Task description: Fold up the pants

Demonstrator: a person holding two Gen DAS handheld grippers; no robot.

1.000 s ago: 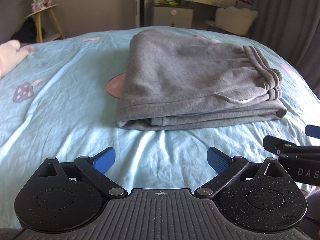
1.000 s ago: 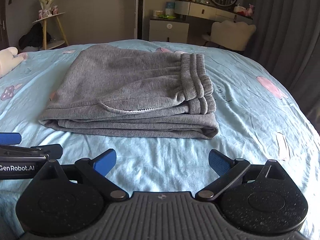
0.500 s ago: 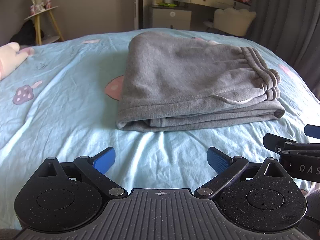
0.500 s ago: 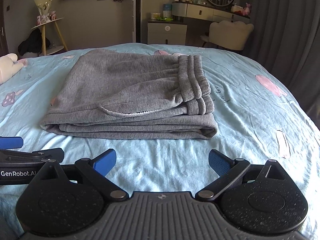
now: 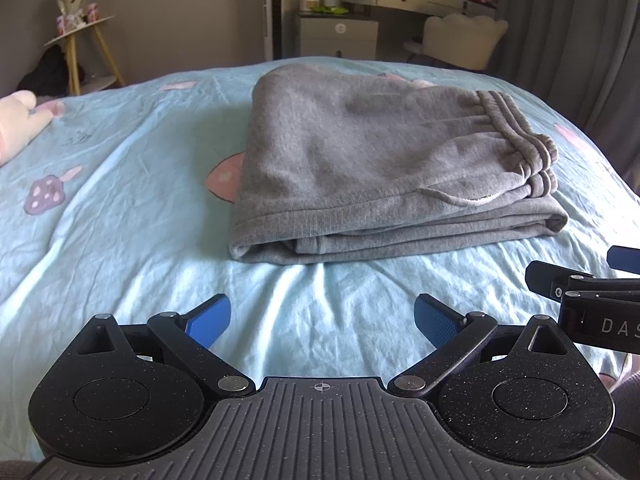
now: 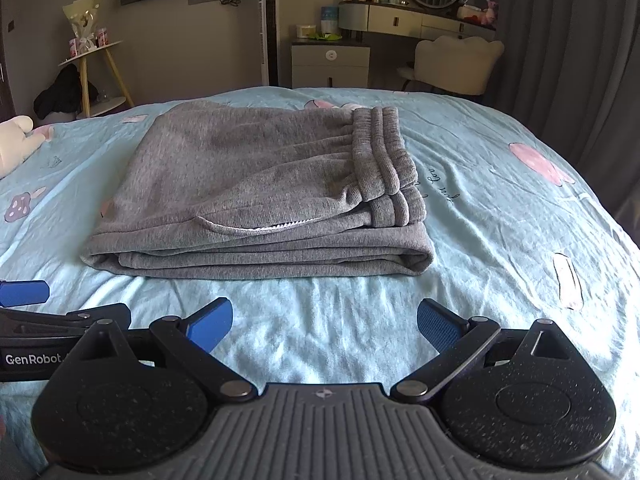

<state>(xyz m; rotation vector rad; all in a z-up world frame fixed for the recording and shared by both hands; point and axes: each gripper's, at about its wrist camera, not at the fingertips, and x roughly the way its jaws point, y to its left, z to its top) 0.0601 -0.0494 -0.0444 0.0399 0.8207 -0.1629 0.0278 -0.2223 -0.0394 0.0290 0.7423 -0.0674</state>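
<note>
One folded pair of grey pants [image 6: 260, 196] lies on the bed [image 6: 500, 208].

Both grippers, left [image 5: 322, 316] and right [image 6: 325, 320], are speckled black plastic with round discs, silver pivot screws, a ribbed centre and blue fingertips [image 6: 438, 326] (white lettering on their sides).

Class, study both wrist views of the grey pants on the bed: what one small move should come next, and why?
Probably just draw both tongs back and finish. The grey pants already lie in a compact stack on the blue bedsheet, waistband on top, edges roughly aligned. The left tongs and right tongs are open, empty and short of the cloth, so no further fold seems needed.
</note>
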